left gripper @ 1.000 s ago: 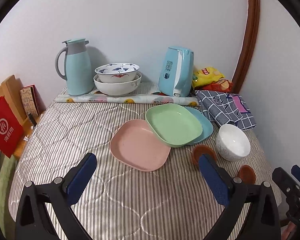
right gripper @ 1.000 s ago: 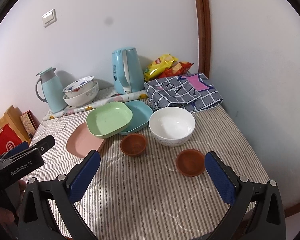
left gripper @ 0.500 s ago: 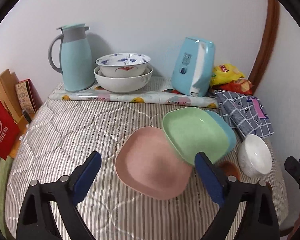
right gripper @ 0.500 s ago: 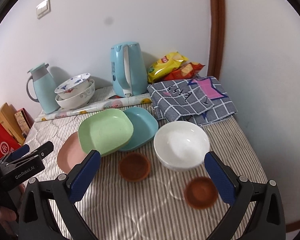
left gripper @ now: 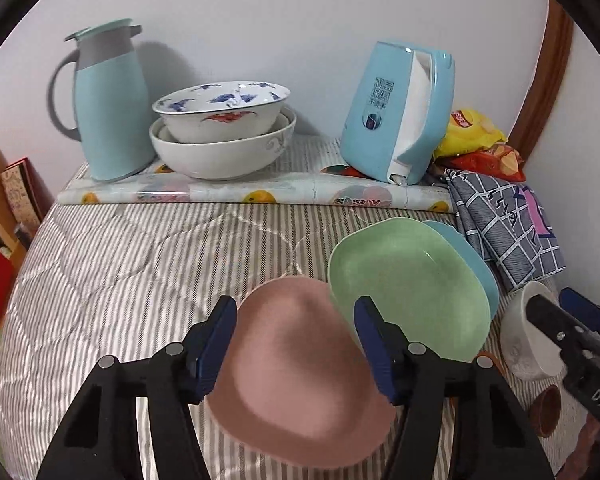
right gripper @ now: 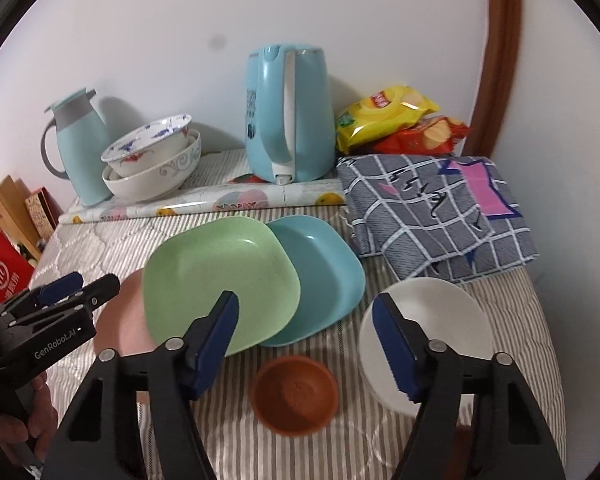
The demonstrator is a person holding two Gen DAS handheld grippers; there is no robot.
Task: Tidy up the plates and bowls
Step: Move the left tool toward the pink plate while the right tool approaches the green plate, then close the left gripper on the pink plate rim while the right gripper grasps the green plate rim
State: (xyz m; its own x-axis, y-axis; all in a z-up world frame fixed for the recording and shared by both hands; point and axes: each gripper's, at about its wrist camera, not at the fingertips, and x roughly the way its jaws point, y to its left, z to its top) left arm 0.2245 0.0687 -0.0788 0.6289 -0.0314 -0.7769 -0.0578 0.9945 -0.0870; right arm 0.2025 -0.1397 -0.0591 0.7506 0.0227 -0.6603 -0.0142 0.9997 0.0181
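3 overlapping plates (right gripper: 220,280) lie left of a bowl (right gripper: 432,320), behind a saucer (right gripper: 294,396).

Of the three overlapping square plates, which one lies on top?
The green plate: its edges overlap both the pink plate and the blue plate beside it.

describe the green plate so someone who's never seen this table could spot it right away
Start at the tall light blue kettle by the back wall and come forward across the striped tablecloth to three overlapping square plates. The green plate is the middle one, on top. It lies over the edges of the pink plate to its left and the blue plate to its right.
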